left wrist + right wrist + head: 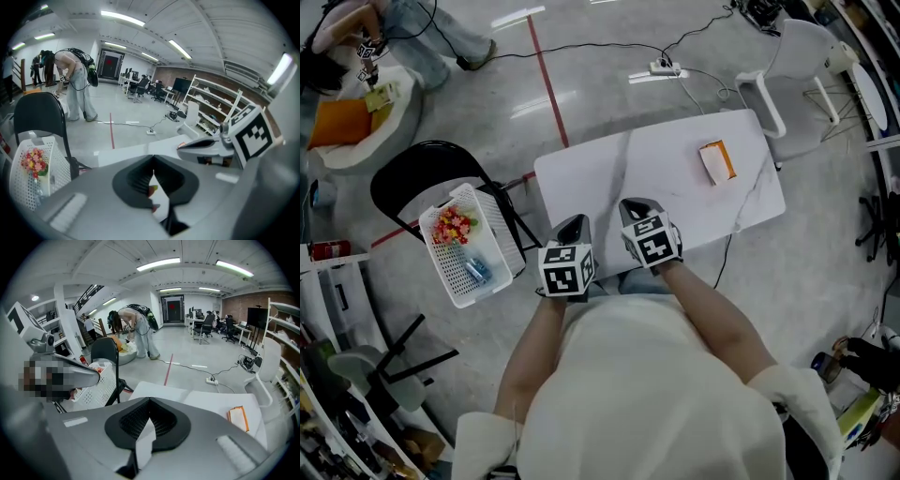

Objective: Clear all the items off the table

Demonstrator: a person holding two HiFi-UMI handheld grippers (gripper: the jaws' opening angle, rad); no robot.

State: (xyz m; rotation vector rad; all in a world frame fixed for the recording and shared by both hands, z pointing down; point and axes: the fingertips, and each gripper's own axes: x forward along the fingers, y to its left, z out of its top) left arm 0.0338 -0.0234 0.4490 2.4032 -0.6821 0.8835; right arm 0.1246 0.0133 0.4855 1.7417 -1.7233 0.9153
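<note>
A white table (619, 178) carries one item, an orange-and-white packet (717, 161) near its far right end; the right gripper view has the same packet (238, 418) at right. Over the table's near edge my left gripper (575, 225) and right gripper (637, 208) hang side by side, both well short of the packet. The left gripper (153, 159) has its jaw tips meeting, with nothing held. The right gripper (150, 401) is likewise shut and empty. A white perforated basket (492, 225) on a black chair (422, 169) left of the table holds a colourful bundle and a blue item.
A white chair (802, 56) stands beyond the table's far right corner. A power strip (666, 67) with cables and a red floor line (546, 66) lie behind the table. Another person (356, 37) works at the far left. Shelving runs along the left and right edges.
</note>
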